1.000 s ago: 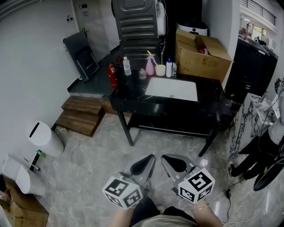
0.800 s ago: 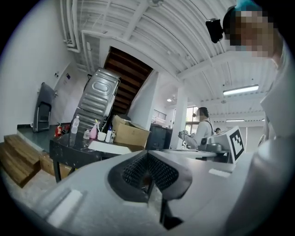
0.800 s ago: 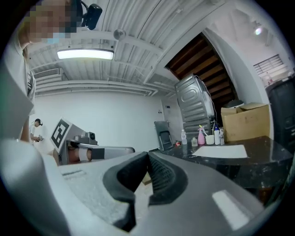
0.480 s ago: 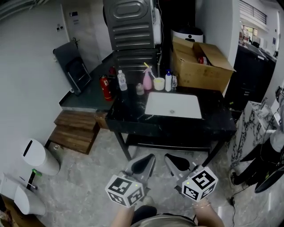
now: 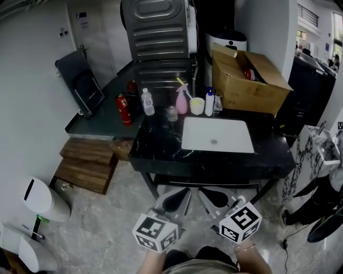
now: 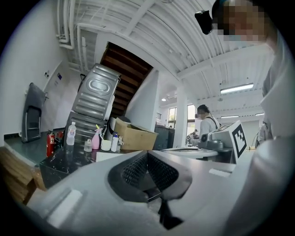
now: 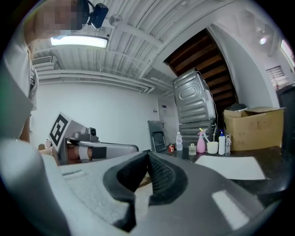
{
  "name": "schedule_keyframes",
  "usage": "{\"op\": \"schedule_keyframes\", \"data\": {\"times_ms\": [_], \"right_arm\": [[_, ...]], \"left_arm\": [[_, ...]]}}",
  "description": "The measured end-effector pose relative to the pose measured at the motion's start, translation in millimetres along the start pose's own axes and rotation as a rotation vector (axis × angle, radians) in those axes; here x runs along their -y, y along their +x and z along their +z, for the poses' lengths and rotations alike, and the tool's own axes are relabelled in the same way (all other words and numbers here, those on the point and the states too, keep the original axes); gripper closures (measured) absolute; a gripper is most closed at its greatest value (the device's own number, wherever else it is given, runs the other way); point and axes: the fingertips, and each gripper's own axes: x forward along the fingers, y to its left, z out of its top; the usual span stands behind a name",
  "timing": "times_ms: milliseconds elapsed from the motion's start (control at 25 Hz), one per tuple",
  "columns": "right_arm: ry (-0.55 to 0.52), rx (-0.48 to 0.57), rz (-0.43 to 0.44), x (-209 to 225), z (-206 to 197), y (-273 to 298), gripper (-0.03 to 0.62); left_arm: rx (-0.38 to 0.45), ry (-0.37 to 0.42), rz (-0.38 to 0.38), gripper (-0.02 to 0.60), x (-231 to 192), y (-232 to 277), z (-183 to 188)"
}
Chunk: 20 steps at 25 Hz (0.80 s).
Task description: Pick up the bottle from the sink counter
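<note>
No legible txt, nos. or brand names in any view.

Items bearing print, all too small or blurred to read:
- Clear bottle [image 5: 148, 101], left of sink [image 5: 217, 135]: label band, wording unreadable.
- Red fire extinguisher [image 5: 124, 108], further left of sink: label unreadable.
- Wall notice [image 5: 81, 16], far upper left of sink: content unreadable.

Marker cube [image 5: 155, 233] on left gripper [image 5: 183, 191] and its counterpart on right gripper [image 5: 202, 191], both below sink in head view: b/w square patterns only, no characters.
</note>
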Motion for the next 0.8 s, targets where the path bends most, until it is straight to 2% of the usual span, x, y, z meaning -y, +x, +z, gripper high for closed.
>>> {"op": "schedule_keyframes", "data": {"times_ms": [160,440,800], "right_arm": [[0.029,-0.021,-0.024,12,-11,24,0.592],[0.029,-0.091,-0.051,48,-31,54,0.592],[0.022,-0.106,0.010,120,-31,118,0.592]], "left_arm": [[-0.013,-0.043,-0.011,0.577,-15,9,-15],[-0.045,-0.048,-0.002,0.577,-49,31,-22],[-0.058,-0.059,0.015,0.577,-110,102,-16]]}}
